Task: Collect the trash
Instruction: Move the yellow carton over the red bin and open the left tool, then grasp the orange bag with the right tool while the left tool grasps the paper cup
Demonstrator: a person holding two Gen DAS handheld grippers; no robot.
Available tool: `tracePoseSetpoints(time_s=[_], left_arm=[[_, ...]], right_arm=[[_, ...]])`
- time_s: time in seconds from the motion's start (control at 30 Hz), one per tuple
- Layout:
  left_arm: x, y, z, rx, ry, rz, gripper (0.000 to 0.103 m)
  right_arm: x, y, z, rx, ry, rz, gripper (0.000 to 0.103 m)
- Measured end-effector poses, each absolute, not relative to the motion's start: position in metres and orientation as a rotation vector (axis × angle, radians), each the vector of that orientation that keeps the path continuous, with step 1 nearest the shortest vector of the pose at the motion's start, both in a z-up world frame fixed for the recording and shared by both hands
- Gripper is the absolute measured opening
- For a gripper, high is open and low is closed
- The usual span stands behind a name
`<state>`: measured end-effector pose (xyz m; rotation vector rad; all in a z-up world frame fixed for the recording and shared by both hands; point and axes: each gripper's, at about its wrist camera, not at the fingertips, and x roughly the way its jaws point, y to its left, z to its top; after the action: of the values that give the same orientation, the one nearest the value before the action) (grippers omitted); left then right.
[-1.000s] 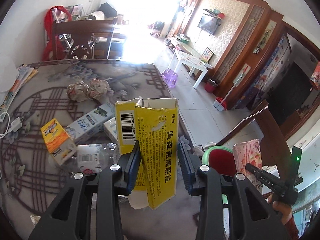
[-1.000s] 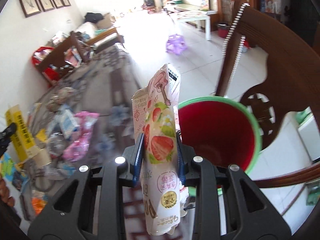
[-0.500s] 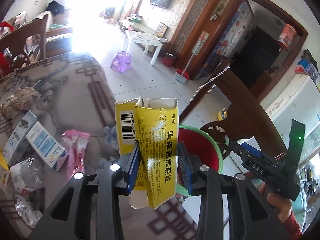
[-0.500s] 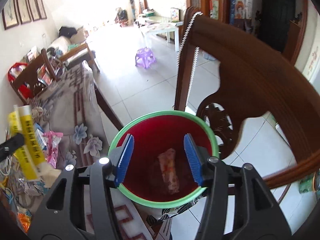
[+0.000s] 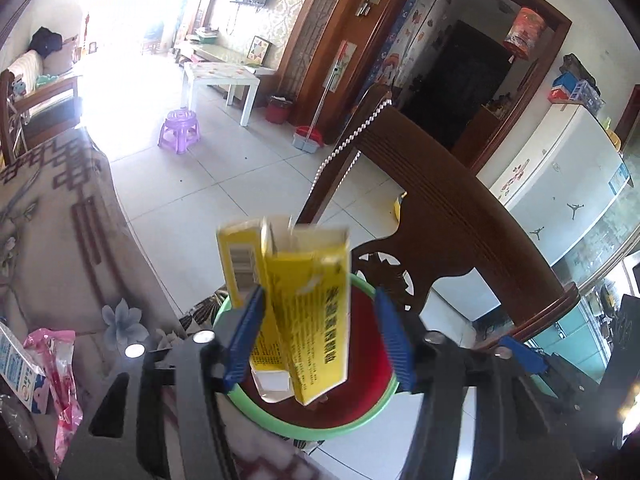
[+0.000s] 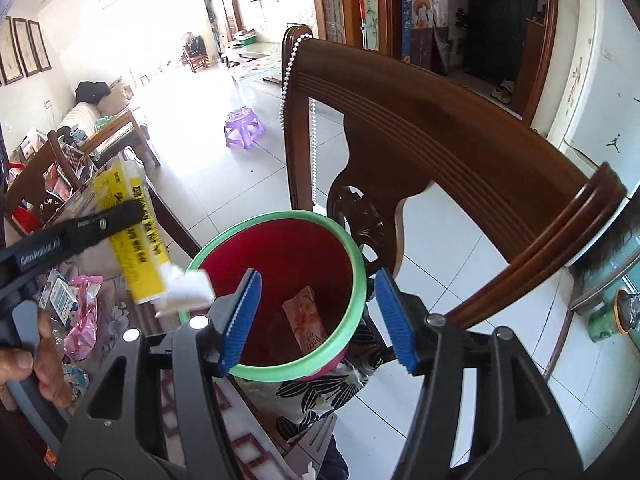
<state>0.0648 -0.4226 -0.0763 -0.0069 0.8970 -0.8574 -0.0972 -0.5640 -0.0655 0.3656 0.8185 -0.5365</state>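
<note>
While the left gripper (image 5: 318, 334) hangs over the bin (image 5: 280, 428), its jaws have just been opening, and the yellow box (image 5: 308, 316) stands between them, blurred, its lower end above the bin's red inside. The box lies close against the left pad; a clear gap separates it from the right pad, so the jaws are parted and no longer clamp it. From the right wrist view the same box (image 6: 132, 240) shows tilted just outside the bin's (image 6: 360, 280) green rim, on the table side, its white torn flap reaching the rim, with a black finger of the left gripper across it and a hand (image 6: 36, 356) below.

The right gripper (image 6: 316, 316) also hovers over the bin, its blue pads wide apart with nothing between them; its jaws have been opening too. Inside the bin, on the bottom, lies one snack packet (image 6: 306, 320), pinkish with print. I cannot see anything else in the bin.

Beside the bin, on the table (image 5: 48, 220), lie a pink wrapper (image 5: 60, 368) and a blue-and-white carton (image 5: 16, 372). Behind the bin stands a chair (image 6: 460, 152), its back carved, with a bead string (image 6: 298, 92) hanging over its corner post.
</note>
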Motion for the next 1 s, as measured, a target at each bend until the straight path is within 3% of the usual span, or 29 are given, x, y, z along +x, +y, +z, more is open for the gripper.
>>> tracePoseSetpoints(time_s=[0.33, 1.0], left_arm=[[0.048, -0.357, -0.054, -0.052, 0.841, -0.763, 0.065], [0.003, -0.040, -0.081, -0.226, 0.899, -0.164, 0.066]], right_arm=[[-0.095, -0.541, -0.058, 0.346, 0.806, -0.489, 0.057], [-0.048, -0.323, -0.068, 0.230, 0.947, 0.041, 0.060]])
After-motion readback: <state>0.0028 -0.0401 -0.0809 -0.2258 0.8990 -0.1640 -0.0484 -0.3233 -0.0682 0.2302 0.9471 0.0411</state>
